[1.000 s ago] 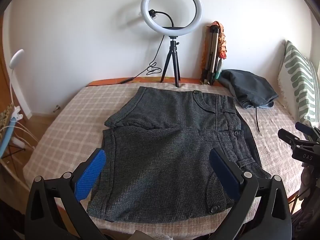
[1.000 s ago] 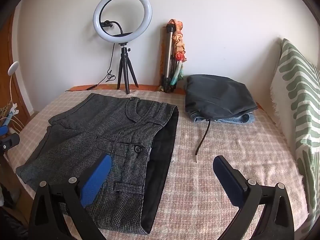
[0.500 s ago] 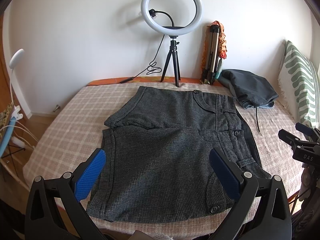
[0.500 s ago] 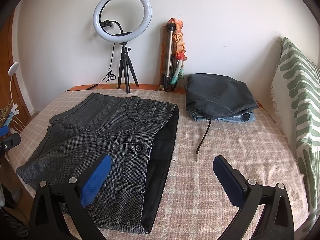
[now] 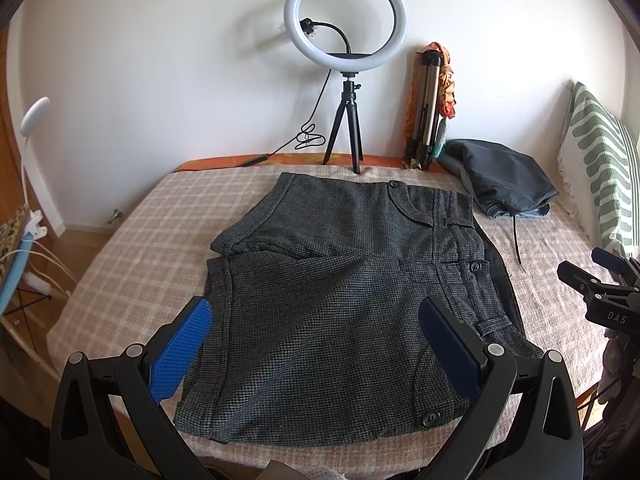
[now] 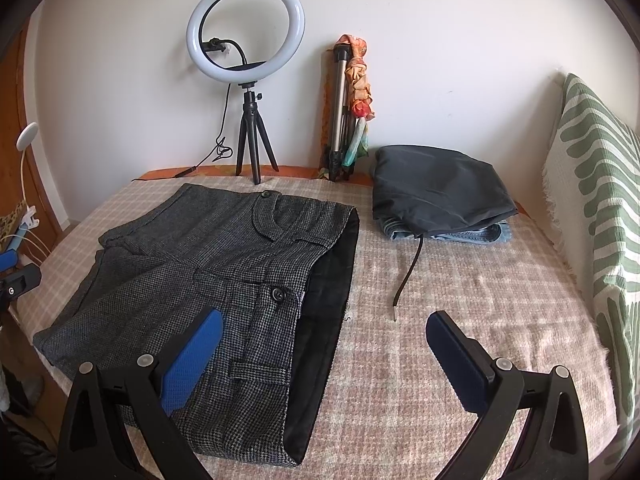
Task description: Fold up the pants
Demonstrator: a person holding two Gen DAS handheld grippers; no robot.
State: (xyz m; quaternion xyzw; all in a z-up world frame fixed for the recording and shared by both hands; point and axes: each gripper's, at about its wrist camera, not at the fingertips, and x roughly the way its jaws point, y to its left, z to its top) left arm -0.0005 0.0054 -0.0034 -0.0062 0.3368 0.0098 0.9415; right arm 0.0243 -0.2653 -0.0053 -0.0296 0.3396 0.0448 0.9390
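Observation:
Grey houndstooth pants [image 5: 344,292] lie flat on the checked bed cover, waistband to the right with its black lining showing, the two short legs to the left. They also show in the right wrist view [image 6: 208,280]. My left gripper [image 5: 316,320] is open and empty, held above the near leg. My right gripper [image 6: 324,336] is open and empty, above the waistband's near end and the bare cover. The right gripper shows at the right edge of the left wrist view [image 5: 600,288].
A pile of folded dark clothes [image 6: 436,196] with a loose cord lies at the back right. A ring light on a tripod [image 6: 246,64] and a folded tripod [image 6: 344,112] stand at the wall. A green-patterned pillow [image 6: 600,200] lines the right side.
Both views have shifted very slightly; the grippers stay open and the pants have not moved.

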